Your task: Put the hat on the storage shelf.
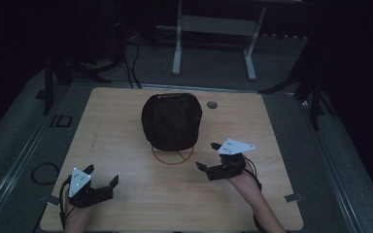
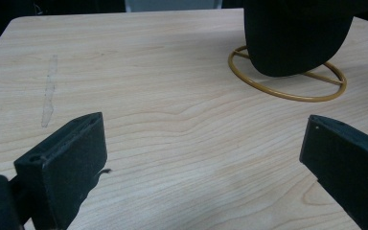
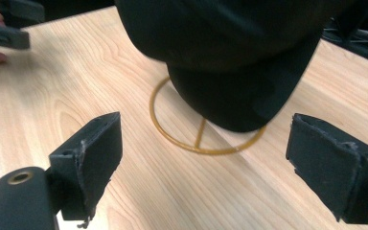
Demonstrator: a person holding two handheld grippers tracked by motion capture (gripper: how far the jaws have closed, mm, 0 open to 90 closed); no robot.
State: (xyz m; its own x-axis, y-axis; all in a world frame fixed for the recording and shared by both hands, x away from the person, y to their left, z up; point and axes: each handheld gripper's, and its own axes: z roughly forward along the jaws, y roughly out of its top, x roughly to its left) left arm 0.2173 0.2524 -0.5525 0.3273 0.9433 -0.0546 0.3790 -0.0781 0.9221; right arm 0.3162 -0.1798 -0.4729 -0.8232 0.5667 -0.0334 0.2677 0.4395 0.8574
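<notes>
Both tongs gaping, empty. Your right tongs [image 1: 214, 156] near the black cap [image 1: 171, 121] at 11 o'clock; a careless nudge tips its gold stand [image 1: 172, 156].

Left gripper [image 1: 101, 175]: held low at the person's near left, jaws spread wide, nothing between them. Right gripper [image 1: 208, 156]: held farther forward on the right, jaws likewise spread wide and empty. Each forearm enters from the bottom edge; the right hand [image 1: 240, 178] grips its tool from behind.
</notes>
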